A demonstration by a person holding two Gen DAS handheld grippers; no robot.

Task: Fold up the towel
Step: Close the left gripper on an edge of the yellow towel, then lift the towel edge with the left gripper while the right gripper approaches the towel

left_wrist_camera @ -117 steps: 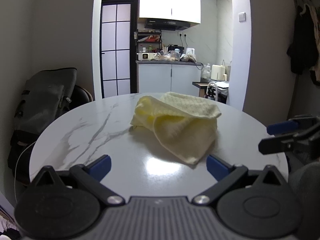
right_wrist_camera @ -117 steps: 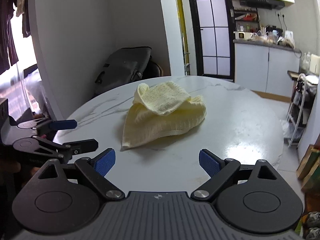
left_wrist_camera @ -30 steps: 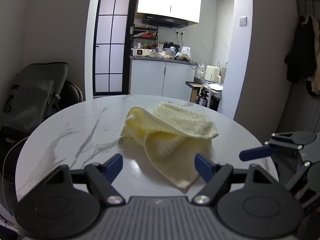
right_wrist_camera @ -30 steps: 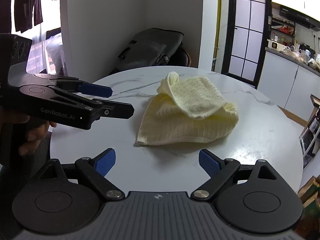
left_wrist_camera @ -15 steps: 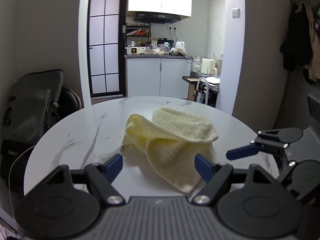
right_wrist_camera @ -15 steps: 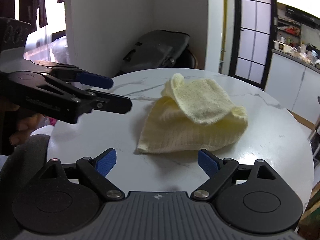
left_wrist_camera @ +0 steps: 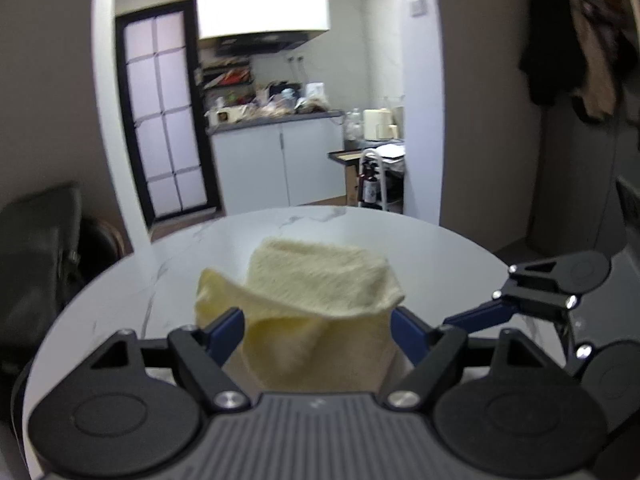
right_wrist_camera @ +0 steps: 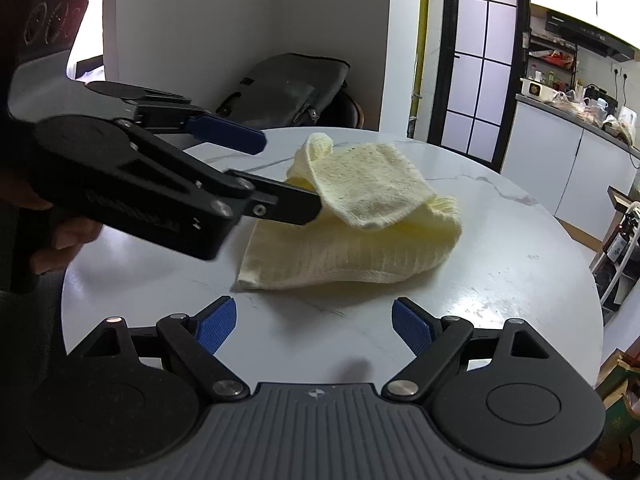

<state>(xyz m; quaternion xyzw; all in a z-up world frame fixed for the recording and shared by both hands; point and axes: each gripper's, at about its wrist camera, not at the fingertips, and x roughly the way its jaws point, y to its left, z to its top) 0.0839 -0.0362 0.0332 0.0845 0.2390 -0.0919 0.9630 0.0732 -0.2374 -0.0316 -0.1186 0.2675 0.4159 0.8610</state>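
Note:
A crumpled pale yellow towel (right_wrist_camera: 360, 236) lies on the round white marble table (right_wrist_camera: 500, 264), its top flap folded over the heap. My left gripper (right_wrist_camera: 288, 176) comes in from the left, rolled on its side and open. One finger is over the table behind the towel; the other touches the edge of the top flap. In the left wrist view the towel (left_wrist_camera: 320, 288) fills the gap between the blue pads of the left gripper (left_wrist_camera: 318, 330), which do not press on it. My right gripper (right_wrist_camera: 315, 325) is open near the table's front edge, short of the towel, with nothing in it.
A dark bag (right_wrist_camera: 288, 88) rests on a chair behind the table. A hand (right_wrist_camera: 60, 236) holds the left gripper's handle. The right gripper (left_wrist_camera: 520, 304) shows at the right of the left wrist view. Beyond the doorway stand kitchen cabinets (left_wrist_camera: 276, 164).
The left gripper has moved forward to the towel and rolled sideways, so the towel now sits between its open fingers. The right gripper has kept still.

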